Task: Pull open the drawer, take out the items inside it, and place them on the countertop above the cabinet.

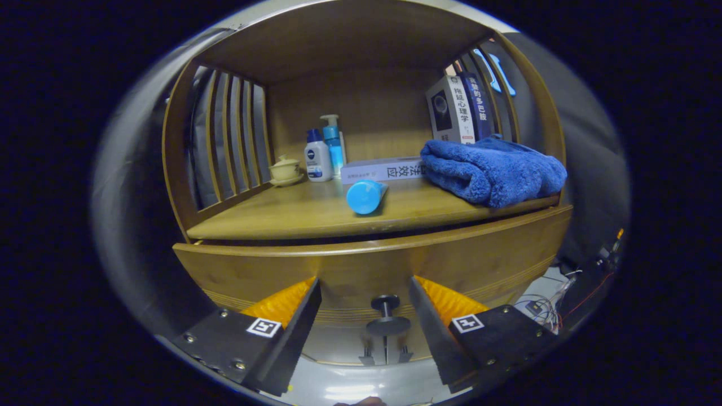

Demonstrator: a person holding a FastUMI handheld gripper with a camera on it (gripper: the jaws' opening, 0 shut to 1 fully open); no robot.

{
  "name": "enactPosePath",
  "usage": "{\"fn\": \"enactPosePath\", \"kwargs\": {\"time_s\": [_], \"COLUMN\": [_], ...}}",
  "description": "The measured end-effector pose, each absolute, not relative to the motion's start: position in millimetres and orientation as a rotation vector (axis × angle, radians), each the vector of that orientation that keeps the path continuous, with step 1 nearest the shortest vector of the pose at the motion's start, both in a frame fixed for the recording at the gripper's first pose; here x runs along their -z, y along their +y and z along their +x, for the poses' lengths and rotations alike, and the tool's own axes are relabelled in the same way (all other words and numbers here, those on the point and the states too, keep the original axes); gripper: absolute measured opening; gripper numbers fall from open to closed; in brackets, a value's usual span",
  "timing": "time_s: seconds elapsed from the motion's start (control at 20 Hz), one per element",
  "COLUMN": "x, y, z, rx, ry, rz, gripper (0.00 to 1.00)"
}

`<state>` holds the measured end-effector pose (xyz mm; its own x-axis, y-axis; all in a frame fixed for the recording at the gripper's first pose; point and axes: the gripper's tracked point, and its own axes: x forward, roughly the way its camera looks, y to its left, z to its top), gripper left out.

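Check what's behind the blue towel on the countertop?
Two upright books stand behind the blue towel, lower parts hidden. The open claw straddles the drawer knob.

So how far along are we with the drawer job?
Early stage. The drawer front looks at most slightly out, its inside not visible, so nothing looks taken out yet. In hand: the gripper is open, jaws either side of the black knob, not touching. Left: grip, pull, then move the contents to the countertop.
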<state>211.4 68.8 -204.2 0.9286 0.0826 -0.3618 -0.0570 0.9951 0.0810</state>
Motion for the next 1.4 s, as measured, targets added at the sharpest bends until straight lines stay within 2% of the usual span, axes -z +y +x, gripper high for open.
{"fn": "enactPosePath", "kwargs": {"time_s": [0.7, 1.0, 1.4], "x": [196, 147, 61], "y": [75, 74, 47], "z": [225, 210, 162], "rx": [-0.064, -0.065, 0.013], "ry": [0.334, 0.265, 0.137], "rz": [0.154, 0.096, 0.025], "gripper": [0.95, 0.95, 0.94]}}
